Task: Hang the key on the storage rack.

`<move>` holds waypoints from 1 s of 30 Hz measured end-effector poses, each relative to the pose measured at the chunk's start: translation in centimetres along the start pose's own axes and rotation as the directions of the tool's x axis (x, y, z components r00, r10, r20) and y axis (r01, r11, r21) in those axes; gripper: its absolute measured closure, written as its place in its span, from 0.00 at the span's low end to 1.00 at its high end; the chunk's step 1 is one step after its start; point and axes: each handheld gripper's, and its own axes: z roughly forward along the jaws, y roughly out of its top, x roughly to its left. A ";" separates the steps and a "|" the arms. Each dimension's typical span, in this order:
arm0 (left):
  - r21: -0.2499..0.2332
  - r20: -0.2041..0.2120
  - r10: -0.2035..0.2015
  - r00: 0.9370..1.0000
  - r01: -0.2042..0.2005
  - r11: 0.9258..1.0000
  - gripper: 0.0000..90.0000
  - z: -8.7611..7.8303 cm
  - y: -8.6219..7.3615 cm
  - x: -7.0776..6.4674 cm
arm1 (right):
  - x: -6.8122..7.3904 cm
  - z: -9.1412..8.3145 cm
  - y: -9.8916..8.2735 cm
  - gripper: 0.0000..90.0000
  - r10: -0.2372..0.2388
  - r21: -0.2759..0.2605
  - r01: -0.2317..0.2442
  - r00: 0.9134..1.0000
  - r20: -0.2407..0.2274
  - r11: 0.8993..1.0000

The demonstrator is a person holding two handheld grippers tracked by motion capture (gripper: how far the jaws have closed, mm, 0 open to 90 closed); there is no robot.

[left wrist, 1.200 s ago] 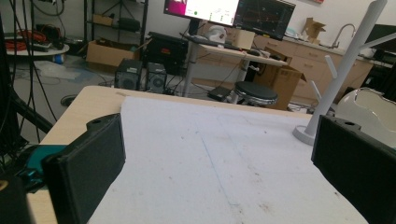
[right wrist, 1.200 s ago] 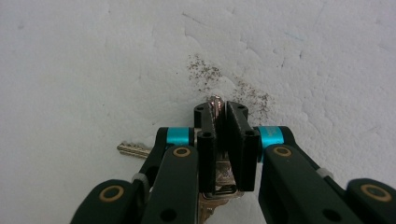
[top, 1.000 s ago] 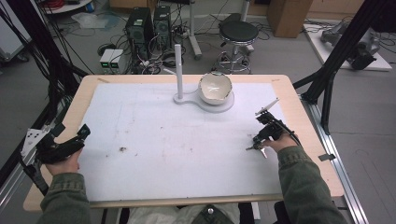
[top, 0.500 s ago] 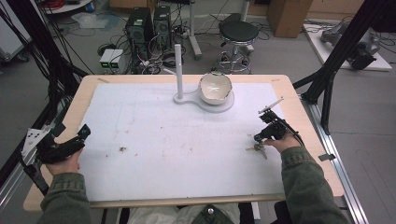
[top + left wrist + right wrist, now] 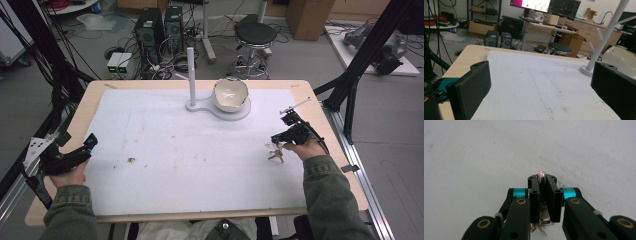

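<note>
- Slightly nearer the person than a second ago, the right gripper [image 5: 278, 139] has drawn back from the white hook stand [image 5: 191, 75] and kept its grip on the bunch of keys [image 5: 275, 154].
- In the right gripper view the jaws are clamped flat on a metal key blade [image 5: 540, 174], with the key ring [image 5: 541, 224] hanging beneath them.
- From the high view, the keys dangle just off the white mat [image 5: 165, 150], well to the right of the stand and closer to the person.
- Pickup looks done; carrying the keys over to the stand, probably to hang them on a peg, is still ahead.
- The right hand [image 5: 307, 147] is angled down, wrist raised, forearm coming in from the table's near edge.
- The left gripper [image 5: 75, 152] rests far to the left of the stand at the mat's edge, jaws spread wide with nothing between them.
- A white bowl [image 5: 230, 93] sits on the stand's base, just right of the pole.
</note>
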 end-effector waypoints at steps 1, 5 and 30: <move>0.000 0.000 0.000 1.000 0.000 1.000 0.04 0.0 0.0 0.0 | 0.1 -0.2 0.0 0.92 0.003 -0.007 -0.003 1.000 -0.008 1.000; 0.002 0.001 0.002 1.000 -0.002 1.000 0.04 0.0 0.0 0.0 | 0.1 -1.1 0.1 0.92 0.002 -0.049 -0.003 1.000 -0.019 0.999; -0.010 -0.003 -0.004 1.000 0.004 1.000 0.04 -0.2 0.0 0.0 | 1.0 -4.8 3.2 0.92 -0.014 -0.180 -0.001 0.996 -0.084 0.984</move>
